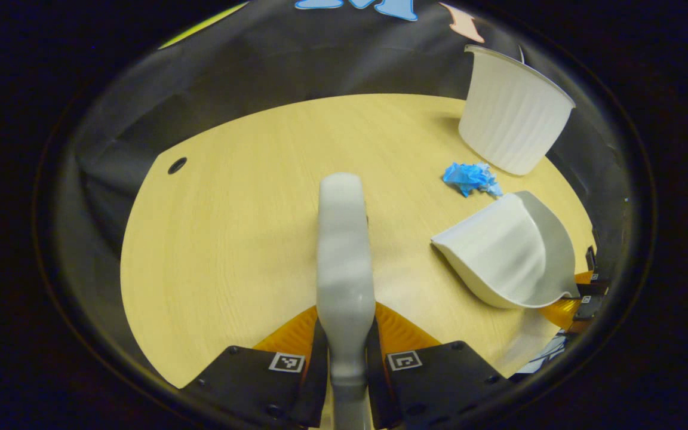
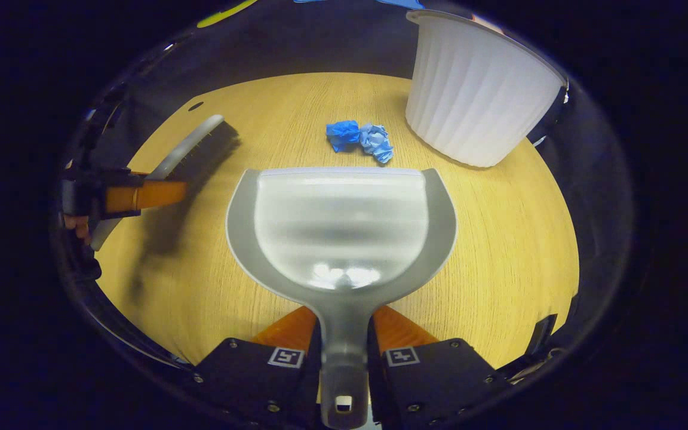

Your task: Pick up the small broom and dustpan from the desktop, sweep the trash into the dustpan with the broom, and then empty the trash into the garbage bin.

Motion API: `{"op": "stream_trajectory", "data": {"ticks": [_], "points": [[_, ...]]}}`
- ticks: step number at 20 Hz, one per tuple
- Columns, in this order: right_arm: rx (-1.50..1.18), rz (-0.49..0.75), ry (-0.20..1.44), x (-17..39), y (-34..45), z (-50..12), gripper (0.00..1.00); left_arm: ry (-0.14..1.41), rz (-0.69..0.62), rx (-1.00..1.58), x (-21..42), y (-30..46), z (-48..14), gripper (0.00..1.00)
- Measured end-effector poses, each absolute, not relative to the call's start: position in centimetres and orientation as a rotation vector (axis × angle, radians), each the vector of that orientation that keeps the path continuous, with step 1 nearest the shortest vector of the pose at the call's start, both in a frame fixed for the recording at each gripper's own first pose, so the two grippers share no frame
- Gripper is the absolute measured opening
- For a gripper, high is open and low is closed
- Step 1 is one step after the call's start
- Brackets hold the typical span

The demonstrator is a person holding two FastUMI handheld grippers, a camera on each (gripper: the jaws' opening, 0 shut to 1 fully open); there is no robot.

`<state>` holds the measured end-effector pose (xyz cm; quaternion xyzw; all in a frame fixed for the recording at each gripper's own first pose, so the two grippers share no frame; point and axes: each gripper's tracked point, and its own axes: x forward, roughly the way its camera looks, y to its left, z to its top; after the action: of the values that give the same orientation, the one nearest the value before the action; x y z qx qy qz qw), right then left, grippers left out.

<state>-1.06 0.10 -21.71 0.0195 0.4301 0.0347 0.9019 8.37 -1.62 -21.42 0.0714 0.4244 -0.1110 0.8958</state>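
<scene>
The tabletop (image 1: 230, 239) is pale wood and spreads ahead of both grippers, with a small dark hole (image 1: 177, 165) far ahead and to the left of the left gripper.

The bin (image 2: 475, 95), white and ribbed, stands upright on the tabletop, ahead and to the right of the right gripper. In the left gripper view the bin (image 1: 511, 113) sits far ahead on the right.

The dustpan (image 2: 341, 230) is held by the right gripper (image 2: 344, 358): both fingers press on its handle from either side, and its pan reaches straight ahead with the front lip low, at or near the wood; whether it touches cannot be told. In the left gripper view the dustpan (image 1: 505, 251) shows to the right, tilted, its handle end at the orange fingers of the other gripper.

The broom (image 1: 344, 257) is clamped by its handle between the fingers of the left gripper (image 1: 345, 352) and runs straight ahead above the tabletop. In the right gripper view the broom (image 2: 192, 146) lies off to the left, bristles down, with the left gripper (image 2: 141, 194) closed on it.

The trash (image 2: 360, 139), two crumpled blue wads touching each other, lies just ahead of the dustpan's lip and just left of the bin. In the left gripper view the trash (image 1: 471, 178) sits between bin and dustpan, ahead and to the right.
</scene>
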Motion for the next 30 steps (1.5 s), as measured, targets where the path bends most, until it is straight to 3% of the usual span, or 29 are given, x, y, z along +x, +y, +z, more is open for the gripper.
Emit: {"op": "stream_trajectory", "data": {"ticks": [7, 12, 17, 25, 26, 30], "points": [[0.003, 0.127, 0.907, -0.7, -2.9, -21.7, 0.35, 0.884, -0.337, 0.215, 13.0, -6.8, -21.7, 0.39], [-0.003, 0.194, 0.918, -0.4, -3.8, -21.6, 0.35, 0.889, -0.433, 0.287, 16.3, -9.9, -22.0, 0.34], [-0.032, 0.234, 0.928, 0.2, -4.9, -21.6, 0.35, 0.862, -0.552, 0.417, 19.7, -13.1, -21.6, 0.36], [-0.021, 0.259, 0.916, 0.8, -4.7, -21.0, 0.35, 0.911, -0.763, 0.453, 17.0, -18.2, -20.7, 0.34], [-0.023, 0.261, 0.914, 0.8, -4.8, -20.9, 0.35, 0.917, -0.797, 0.458, 16.3, -18.5, -20.3, 0.39], [-0.019, 0.265, 0.905, 1.1, -4.7, -20.8, 0.35, 0.916, -0.885, 0.483, 15.1, -18.6, -17.6, 0.34]]}}
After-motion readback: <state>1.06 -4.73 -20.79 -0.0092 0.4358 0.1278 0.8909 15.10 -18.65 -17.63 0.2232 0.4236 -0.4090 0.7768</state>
